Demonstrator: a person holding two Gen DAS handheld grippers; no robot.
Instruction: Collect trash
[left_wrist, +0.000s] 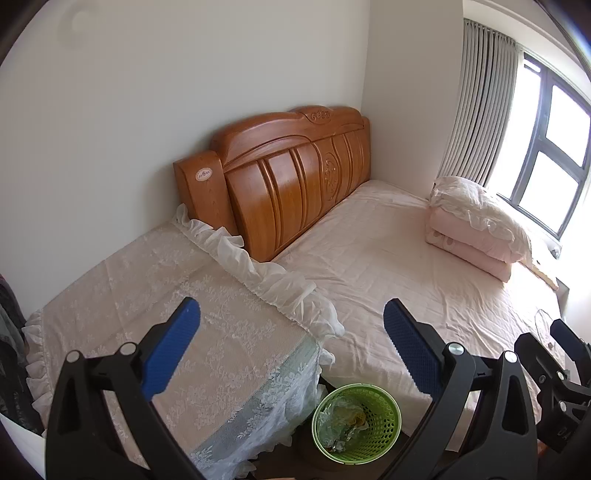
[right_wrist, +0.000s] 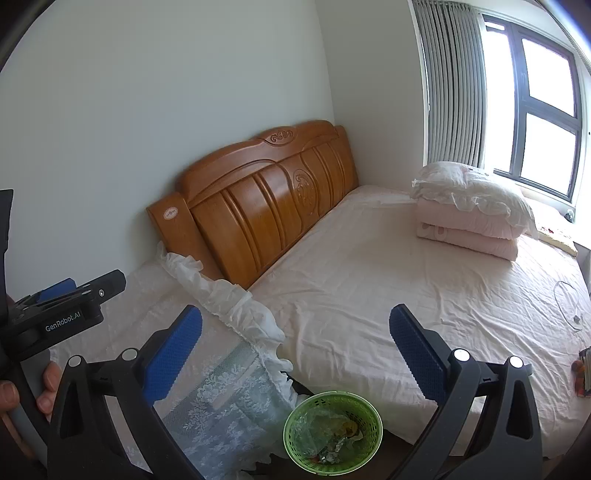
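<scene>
A glossy carved wooden headboard (left_wrist: 295, 177) is seen; the green bin (left_wrist: 356, 424) is perforated plastic, the cover (left_wrist: 207, 332) white lace cloth, the bedsheet (left_wrist: 406, 266) matt, creased fabric.

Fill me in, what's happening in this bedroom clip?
A person holds two grippers over a bedroom, both open and empty. The left hand-held gripper and right hand-held gripper point down toward a green wastebasket on the floor between the bed and a lace-covered table. The basket already holds a plastic bag and some scraps. Nothing is gripped yet. A few small items lie at the bed's near right edge, too small to identify.
</scene>
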